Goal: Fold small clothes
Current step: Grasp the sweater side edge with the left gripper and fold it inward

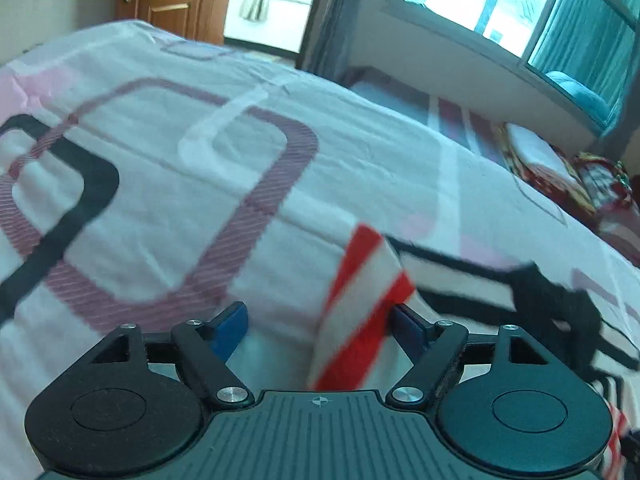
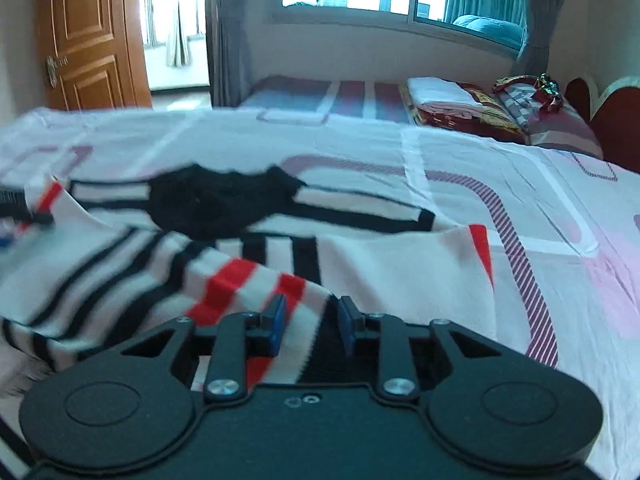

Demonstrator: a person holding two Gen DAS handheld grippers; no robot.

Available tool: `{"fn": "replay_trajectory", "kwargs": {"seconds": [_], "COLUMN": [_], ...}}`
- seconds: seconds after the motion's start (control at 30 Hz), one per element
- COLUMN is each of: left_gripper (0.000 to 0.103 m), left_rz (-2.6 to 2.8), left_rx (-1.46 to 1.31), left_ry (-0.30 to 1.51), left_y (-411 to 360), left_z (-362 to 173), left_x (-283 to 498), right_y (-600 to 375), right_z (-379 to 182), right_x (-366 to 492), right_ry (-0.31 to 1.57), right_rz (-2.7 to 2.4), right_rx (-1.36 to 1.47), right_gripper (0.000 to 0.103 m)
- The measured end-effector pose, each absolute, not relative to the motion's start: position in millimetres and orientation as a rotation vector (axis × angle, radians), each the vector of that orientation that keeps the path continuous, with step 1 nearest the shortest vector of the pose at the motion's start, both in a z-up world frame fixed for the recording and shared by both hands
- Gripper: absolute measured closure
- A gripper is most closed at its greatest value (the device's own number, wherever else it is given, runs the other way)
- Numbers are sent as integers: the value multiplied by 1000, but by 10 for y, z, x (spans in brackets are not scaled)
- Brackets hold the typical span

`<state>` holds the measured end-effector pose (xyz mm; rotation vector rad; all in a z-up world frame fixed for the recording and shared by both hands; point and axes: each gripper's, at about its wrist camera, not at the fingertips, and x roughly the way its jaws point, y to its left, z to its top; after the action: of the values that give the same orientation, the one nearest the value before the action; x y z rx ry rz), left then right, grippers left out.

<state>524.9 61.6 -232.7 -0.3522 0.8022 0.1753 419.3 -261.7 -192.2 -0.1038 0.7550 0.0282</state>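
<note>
Plainly, the left gripper point(image 1: 318, 322) tilts down toward the bedsheet point(image 1: 168, 184), its blue pads set wide apart. A red-and-white striped sleeve point(image 1: 360, 300) of the knit sweater point(image 2: 224, 248) lies between them, against the right-hand pad point(image 1: 408, 324) and clear of the left-hand one. The right gripper point(image 2: 312, 328) also slants downward, pads narrowly apart, with a red-striped fold of the sweater bunched between them; whether they pinch it I cannot tell. The rest of the sweater spreads ahead and leftward of it.
</note>
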Motion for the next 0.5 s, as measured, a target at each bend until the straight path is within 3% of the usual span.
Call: {"fn": "replay_trajectory", "kwargs": {"seconds": [0.2,0.5], "left_gripper": [25,25], "left_rz": [211,77], "left_rx": [-360,-323], "left_ry": [796,731], "left_y": [665,343], "left_z": [-2306,-2026], "left_x": [5314,4243], "right_y": [-2704,-2691], "right_z": [-2028,-1717], "right_x": [4205,3873], "right_ry": [752,714], "right_rz": [-15,73], "right_rx": [-123,-4], "right_gripper": [70,70]}}
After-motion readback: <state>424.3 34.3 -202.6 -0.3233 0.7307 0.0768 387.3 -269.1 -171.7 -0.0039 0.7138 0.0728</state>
